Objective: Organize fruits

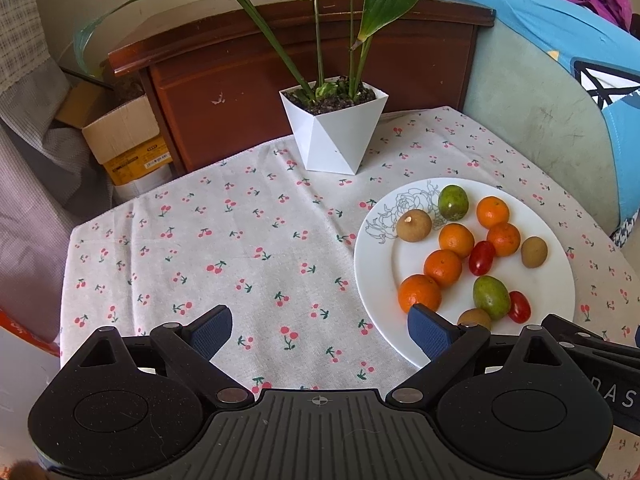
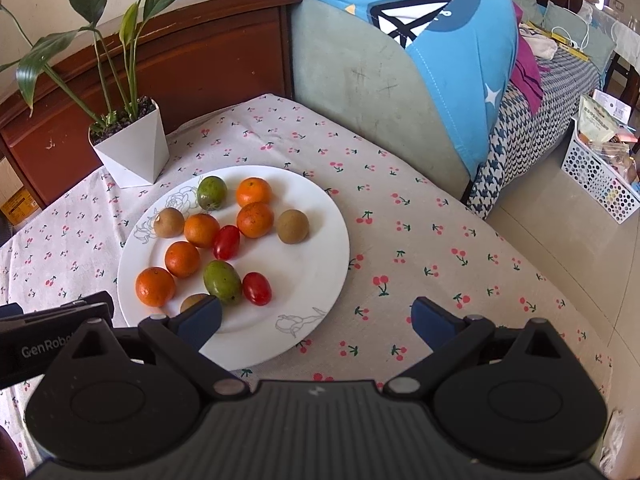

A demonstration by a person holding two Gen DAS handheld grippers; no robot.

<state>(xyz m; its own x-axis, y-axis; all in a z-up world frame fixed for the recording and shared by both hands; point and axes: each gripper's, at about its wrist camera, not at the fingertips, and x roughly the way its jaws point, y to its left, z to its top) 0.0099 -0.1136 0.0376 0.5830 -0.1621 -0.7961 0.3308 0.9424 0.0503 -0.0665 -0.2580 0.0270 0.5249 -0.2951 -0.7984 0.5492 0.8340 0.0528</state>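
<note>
A white plate (image 1: 556,280) (image 2: 320,240) on the cherry-print cloth holds mixed fruit: several small oranges (image 1: 442,267) (image 2: 182,259), two red cherry tomatoes (image 1: 481,257) (image 2: 226,242), two green fruits (image 1: 491,297) (image 2: 222,282) and brown round fruits (image 1: 413,225) (image 2: 293,226). My left gripper (image 1: 320,330) hovers open over bare cloth left of the plate, its right finger above the plate's near rim. My right gripper (image 2: 316,320) is open over the plate's near right edge, its left finger partly hiding a brown fruit (image 2: 191,302). Neither holds anything.
A white faceted pot with a green plant (image 1: 334,130) (image 2: 132,148) stands at the table's back edge before a brown wooden cabinet (image 1: 280,64). A sofa with a blue pillow (image 2: 440,40) borders the table's right. A white basket (image 2: 600,168) sits on the floor.
</note>
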